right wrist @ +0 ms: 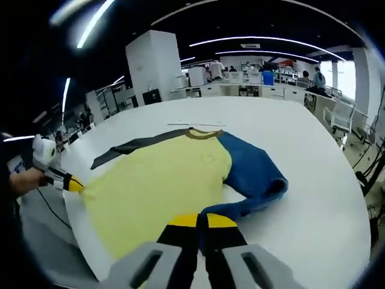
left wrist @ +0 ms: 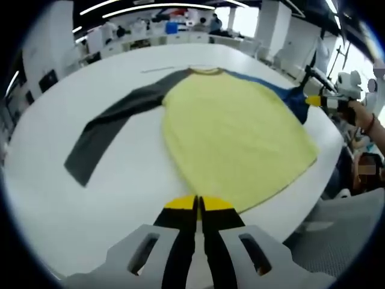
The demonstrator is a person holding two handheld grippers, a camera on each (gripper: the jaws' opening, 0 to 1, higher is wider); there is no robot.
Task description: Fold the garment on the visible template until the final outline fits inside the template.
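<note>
A long-sleeved shirt lies flat on the white table (left wrist: 54, 198), with a yellow body (left wrist: 234, 132), a dark grey sleeve (left wrist: 108, 129) stretched out to the left and a blue sleeve (right wrist: 252, 171) bent back on itself. My left gripper (left wrist: 197, 203) is shut, its yellow tips at the shirt's bottom hem; in the right gripper view it meets the hem corner (right wrist: 84, 191), so it looks shut on the cloth. My right gripper (right wrist: 201, 220) is shut on the end of the blue sleeve, and it also appears at the blue sleeve's edge as the right gripper (left wrist: 314, 101).
A thin line (right wrist: 186, 124) is marked on the table just beyond the collar (right wrist: 203, 133). A person's hand (right wrist: 24, 177) holds the left gripper past the table edge. Bare table (right wrist: 325, 198) spreads around the shirt. Desks, chairs and people stand in the room behind.
</note>
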